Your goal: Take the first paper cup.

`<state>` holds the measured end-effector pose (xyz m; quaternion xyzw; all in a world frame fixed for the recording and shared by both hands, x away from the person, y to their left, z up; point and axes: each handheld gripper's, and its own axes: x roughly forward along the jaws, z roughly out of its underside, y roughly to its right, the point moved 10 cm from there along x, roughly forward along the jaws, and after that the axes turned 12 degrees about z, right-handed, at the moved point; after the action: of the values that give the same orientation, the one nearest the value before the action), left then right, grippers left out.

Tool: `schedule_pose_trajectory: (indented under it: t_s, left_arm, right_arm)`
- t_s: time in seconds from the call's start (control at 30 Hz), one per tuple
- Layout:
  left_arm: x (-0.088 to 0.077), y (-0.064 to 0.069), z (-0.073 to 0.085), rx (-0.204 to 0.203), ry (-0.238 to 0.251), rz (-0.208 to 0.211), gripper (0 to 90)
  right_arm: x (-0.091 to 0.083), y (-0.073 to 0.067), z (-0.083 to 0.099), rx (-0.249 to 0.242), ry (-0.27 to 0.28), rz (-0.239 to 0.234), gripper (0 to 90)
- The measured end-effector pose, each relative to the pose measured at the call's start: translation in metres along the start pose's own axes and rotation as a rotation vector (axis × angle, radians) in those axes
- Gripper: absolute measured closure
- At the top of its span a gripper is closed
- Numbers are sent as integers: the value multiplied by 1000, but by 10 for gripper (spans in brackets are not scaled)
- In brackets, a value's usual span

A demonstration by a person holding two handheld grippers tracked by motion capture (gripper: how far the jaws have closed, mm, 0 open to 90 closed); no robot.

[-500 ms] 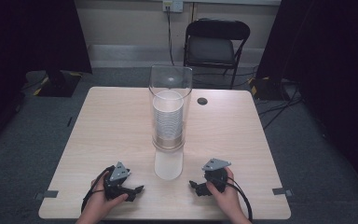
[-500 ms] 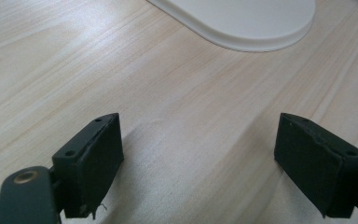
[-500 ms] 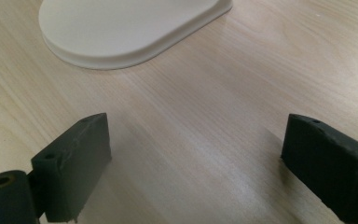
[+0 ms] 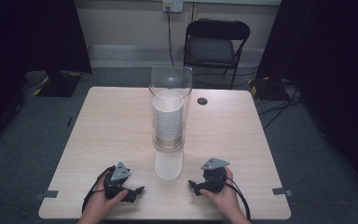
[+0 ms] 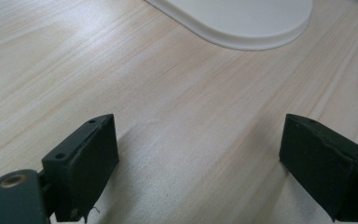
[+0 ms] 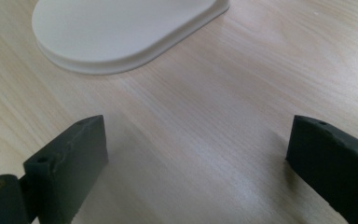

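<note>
A tall clear cylinder (image 4: 170, 84) stands upright at the table's middle with a stack of white cups (image 4: 168, 119) inside it. A flat white rounded plate (image 4: 168, 163) lies in front of its base, also seen as the white plate (image 5: 242, 21) and the white plate (image 6: 121, 32) from either side. My left gripper (image 4: 137, 191) rests on the wood at the near left, open, its jaws wide with bare table between them. My right gripper (image 4: 193, 185) rests at the near right, open as well, pointing toward the plate. The left gripper (image 5: 198, 163) and right gripper (image 6: 196, 168) hold nothing.
The light wooden table (image 4: 112, 126) has a small dark round hole cover (image 4: 202, 101) behind the cylinder. A black folding chair (image 4: 214, 44) stands beyond the far edge. Cables (image 4: 279, 107) lie on the grey carpet at the right.
</note>
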<state>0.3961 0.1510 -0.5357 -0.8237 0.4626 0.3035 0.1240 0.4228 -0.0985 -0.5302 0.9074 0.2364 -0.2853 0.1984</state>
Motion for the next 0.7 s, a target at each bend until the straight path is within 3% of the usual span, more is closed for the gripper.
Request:
schedule_pose_trajectory:
  t_s: [0.13, 0.2, 0.47, 0.57, 0.7]
  left_arm:
    - [0, 0, 0, 0, 0, 0, 110]
    - [0, 0, 0, 0, 0, 0, 110]
    - [0, 0, 0, 0, 0, -1, 103]
    - [1, 0, 0, -1, -1, 0, 101]
    - [1, 0, 0, -1, 0, 0, 101]
  right_arm:
    - [0, -2, -5, 15, 13, 10, 172]
    - [-3, -6, -9, 1, 18, -11, 126]
    - [-12, -16, -27, -15, 60, -70, 141]
    - [-20, -20, -43, 33, 103, -110, 155]
    - [-23, -24, -58, 18, 131, -117, 164]
